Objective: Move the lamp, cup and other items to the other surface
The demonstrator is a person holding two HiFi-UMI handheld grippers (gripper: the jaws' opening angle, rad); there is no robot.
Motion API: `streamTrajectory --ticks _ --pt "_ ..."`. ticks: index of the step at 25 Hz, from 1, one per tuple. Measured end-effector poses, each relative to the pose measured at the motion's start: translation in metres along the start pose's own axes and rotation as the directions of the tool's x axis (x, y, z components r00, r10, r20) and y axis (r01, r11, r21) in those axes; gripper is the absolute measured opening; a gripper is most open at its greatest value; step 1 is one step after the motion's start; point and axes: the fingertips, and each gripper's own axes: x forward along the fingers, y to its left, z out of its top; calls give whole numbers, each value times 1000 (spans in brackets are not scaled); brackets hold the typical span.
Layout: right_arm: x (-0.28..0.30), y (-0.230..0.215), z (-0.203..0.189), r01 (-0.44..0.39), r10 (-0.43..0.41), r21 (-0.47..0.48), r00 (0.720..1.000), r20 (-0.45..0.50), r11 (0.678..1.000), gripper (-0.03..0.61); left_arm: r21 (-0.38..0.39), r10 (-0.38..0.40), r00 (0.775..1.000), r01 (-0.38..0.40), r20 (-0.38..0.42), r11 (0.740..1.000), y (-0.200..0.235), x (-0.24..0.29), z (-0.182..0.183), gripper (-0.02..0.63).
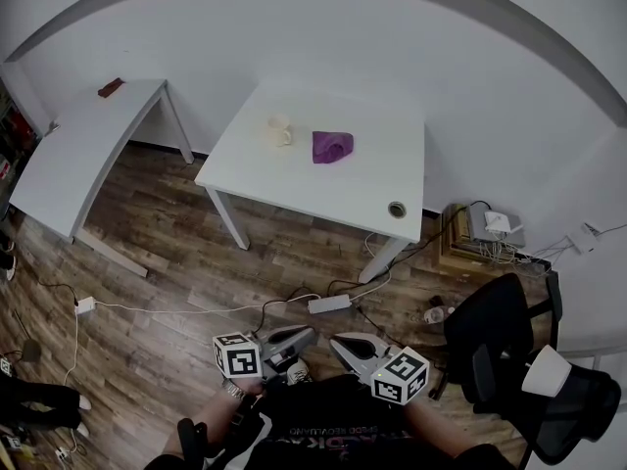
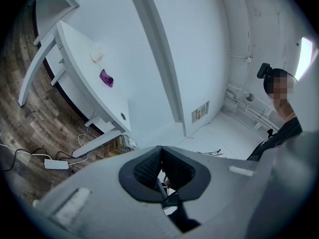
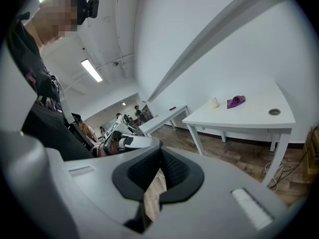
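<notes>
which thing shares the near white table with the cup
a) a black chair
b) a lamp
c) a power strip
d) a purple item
D: in the head view the purple item lies on the white table just right of the cup, apart from it.

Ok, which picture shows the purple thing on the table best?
The head view: it looks down on the purple cloth, largest and unblocked, beside the cup on the white table. The left gripper view shows the cloth far off and tilted; the right gripper view shows it small, from the side.
</notes>
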Motion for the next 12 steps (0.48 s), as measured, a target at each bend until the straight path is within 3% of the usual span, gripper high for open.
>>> streamTrajectory --ticks 12 --pt "11 3 0 6 -6 19 1000 -10 1000 5 0 64 997 -64 51 998 9 -22 14 -3"
